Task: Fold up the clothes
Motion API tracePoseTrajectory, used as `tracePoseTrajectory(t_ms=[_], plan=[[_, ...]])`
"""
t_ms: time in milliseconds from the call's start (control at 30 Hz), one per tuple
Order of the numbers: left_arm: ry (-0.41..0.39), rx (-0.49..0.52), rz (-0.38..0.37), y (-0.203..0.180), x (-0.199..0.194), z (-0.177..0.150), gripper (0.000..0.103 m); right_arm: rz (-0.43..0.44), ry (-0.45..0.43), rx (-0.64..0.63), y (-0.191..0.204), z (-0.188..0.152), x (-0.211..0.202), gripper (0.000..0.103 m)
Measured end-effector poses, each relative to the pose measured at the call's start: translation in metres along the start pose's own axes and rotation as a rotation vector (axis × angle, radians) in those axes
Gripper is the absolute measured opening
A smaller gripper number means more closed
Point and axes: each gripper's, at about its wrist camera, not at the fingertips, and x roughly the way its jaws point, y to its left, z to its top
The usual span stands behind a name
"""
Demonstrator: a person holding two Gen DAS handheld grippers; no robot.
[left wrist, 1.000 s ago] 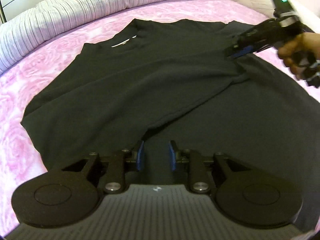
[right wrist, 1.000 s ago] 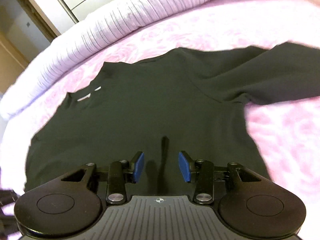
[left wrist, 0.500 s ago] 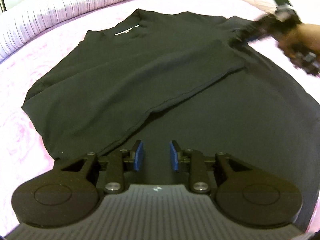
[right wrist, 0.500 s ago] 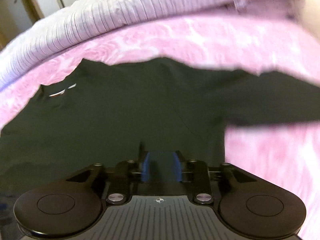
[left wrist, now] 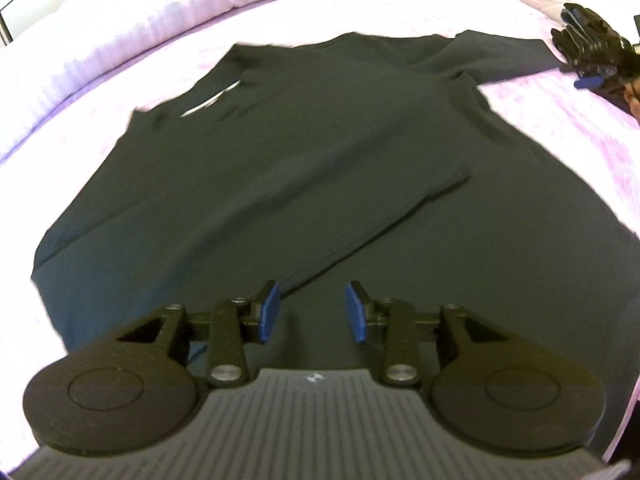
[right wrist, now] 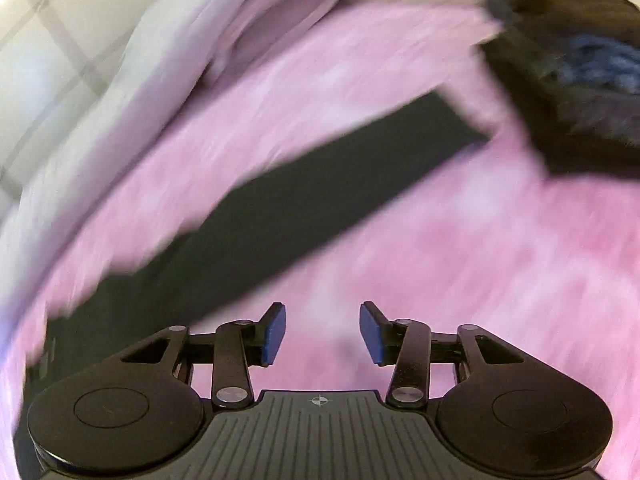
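Both tongs are released, blue pads spreading: left gripper (left wrist: 311,311) empty above the matte black shirt (left wrist: 280,168), right gripper (right wrist: 322,332) empty over the pink rose-patterned bedspread (right wrist: 460,248). Shirt lies flat, one sleeve (right wrist: 320,184) outstretched.

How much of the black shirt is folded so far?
One side of the shirt is already folded across its middle. Nothing is held now: the left gripper and right gripper are both opening, empty. The far sleeve lies spread on the pink bedspread, unfolded, and so does that side.
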Motion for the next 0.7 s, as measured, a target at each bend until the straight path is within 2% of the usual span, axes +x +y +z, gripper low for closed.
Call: tracePoseTrajectory(t_ms=[100, 167, 267, 367, 400, 433, 467, 567, 700], plan=[[0.025, -0.02, 0.011, -0.039, 0.009, 0.024, 0.034, -0.009, -0.083, 0.139, -0.05, 0.043, 0.026, 0.049], [0.058, -0.047, -0.015, -0.065, 0.018, 0.039, 0.034, -0.015, -0.117, 0.244, -0.077, 0.06, 0.044, 0.049], [0.103, -0.029, -0.062, -0.104, 0.032, 0.062, 0.034, 0.0, -0.129, 0.371, -0.109, 0.073, 0.064, 0.049], [0.116, 0.017, -0.076, -0.131, 0.042, 0.082, 0.034, 0.054, -0.154, 0.425, -0.126, 0.082, 0.075, 0.048], [0.117, 0.023, -0.078, -0.137, 0.043, 0.087, 0.034, 0.065, -0.153, 0.435, -0.128, 0.085, 0.077, 0.043], [0.114, 0.022, -0.075, -0.139, 0.044, 0.09, 0.034, 0.065, -0.146, 0.437, -0.129, 0.087, 0.077, 0.033], [0.112, 0.02, -0.073, -0.141, 0.044, 0.093, 0.034, 0.058, -0.134, 0.431, -0.128, 0.089, 0.077, 0.005], [0.095, 0.012, -0.059, -0.14, 0.042, 0.099, 0.034, 0.063, -0.105, 0.387, -0.116, 0.094, 0.068, 0.002], [0.045, -0.04, -0.019, -0.12, 0.026, 0.097, 0.034, 0.085, -0.131, 0.15, -0.045, 0.118, 0.049, 0.002]])
